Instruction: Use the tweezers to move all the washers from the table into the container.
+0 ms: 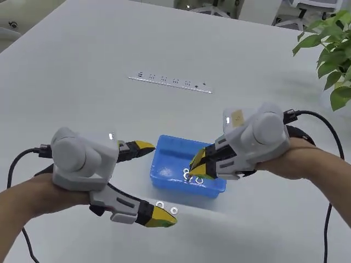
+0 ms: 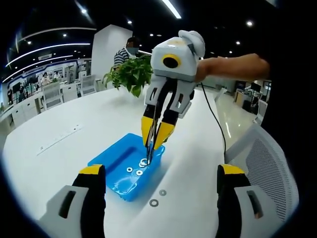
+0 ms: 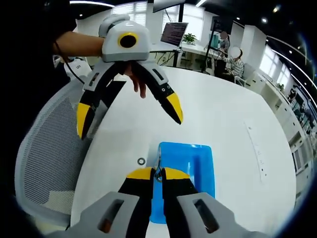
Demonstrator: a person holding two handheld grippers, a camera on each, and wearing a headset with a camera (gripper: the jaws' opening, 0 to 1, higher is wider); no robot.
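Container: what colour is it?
The container is plain bright blue. It shows best in the head view.

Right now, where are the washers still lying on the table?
In the head view, two washers lie just outside the near wall of the blue tub, beside the lower tip of the left gripper.

Quantity of washers on the table (image 1: 82, 71): 2, namely one washer (image 1: 160, 205) and a second washer (image 1: 174, 210), side by side just near of the container (image 1: 170, 145).

Quantity of washers (image 2: 139, 172) inside the container: 3 discernible.

Quantity of containers: 1.

Quantity of tweezers (image 2: 150, 146): 1 pair.

Quantity of grippers: 2, the left gripper (image 1: 155, 182) and the right gripper (image 1: 198, 167).

Quantity of plants: 1 plant (image 1: 332, 60), far right.

Quantity of chairs: 1 chair (image 2: 267, 158).
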